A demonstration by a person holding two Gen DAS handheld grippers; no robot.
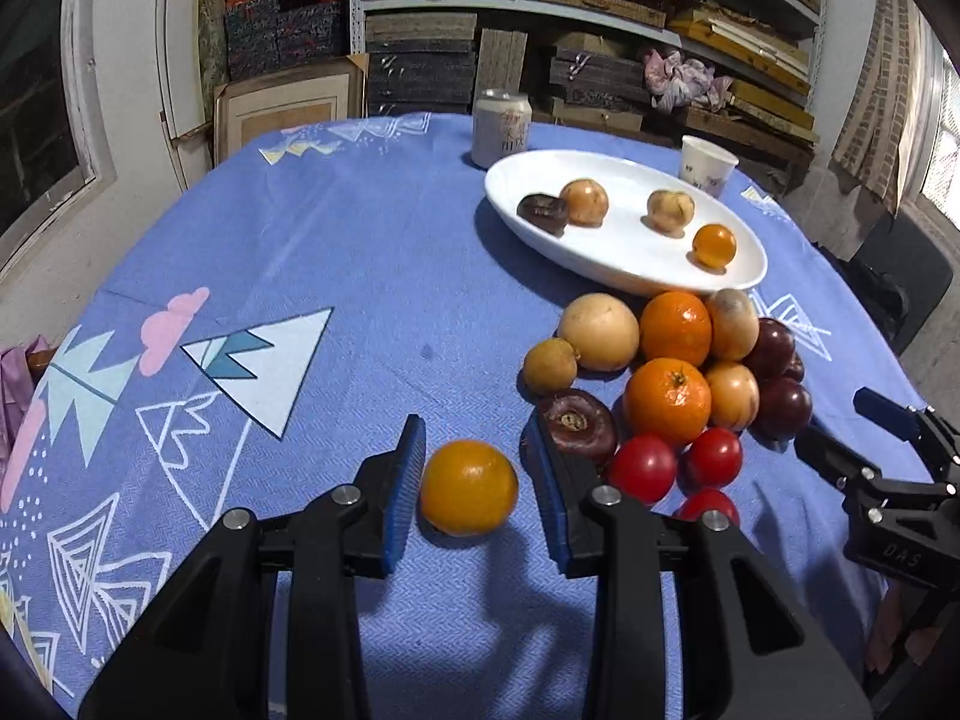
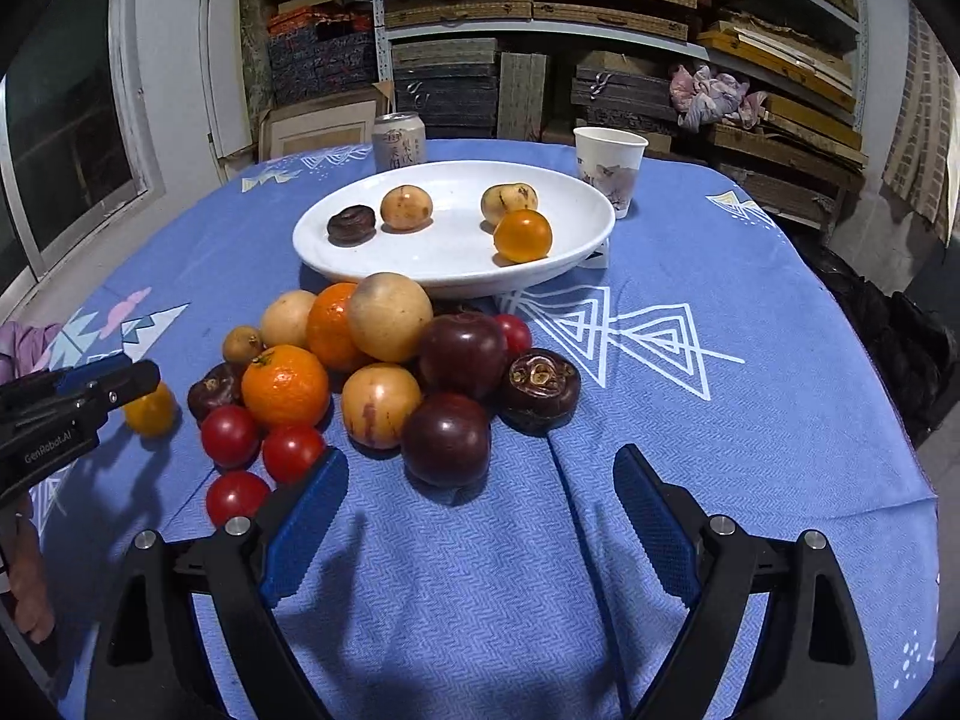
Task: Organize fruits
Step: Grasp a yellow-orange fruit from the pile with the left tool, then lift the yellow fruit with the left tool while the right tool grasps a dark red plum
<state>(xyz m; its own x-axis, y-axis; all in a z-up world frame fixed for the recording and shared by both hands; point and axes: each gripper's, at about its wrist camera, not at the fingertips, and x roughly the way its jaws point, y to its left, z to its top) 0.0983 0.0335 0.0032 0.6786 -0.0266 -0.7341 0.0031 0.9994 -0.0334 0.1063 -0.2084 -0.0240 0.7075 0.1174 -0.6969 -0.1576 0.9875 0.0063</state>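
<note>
Small orange fruit [image 1: 468,487]: on the blue cloth, left of the pile and apart from it, near the front edge of the surface [image 1: 360,240]
Fruit and left claw [image 1: 474,423]: the fruit lies between the two blue pads, about halfway along them; the left pad looks to be touching it and a thin gap shows at the right pad
Left claw state: narrow around the fruit; cannot tell whether it is gripping or only flanking it
Pile [image 1: 666,399]: oranges, pale yellow fruits, dark plums, red tomatoes and brown flat fruits, heaped together just right of the left claw, touching one another
Plate [image 1: 510,180]: white, oval, behind the pile; it holds one dark brown fruit, two pale yellow ones and one small orange one, spread apart
Right claw [image 2: 480,455]: released, spread wide, nothing between its pads; it points at the near side of the pile, a dark plum [image 2: 447,438] just ahead of it
Can [image 1: 501,126]: upright behind the plate
Cup [image 1: 708,165]: white paper, upright at the plate's far right
</note>
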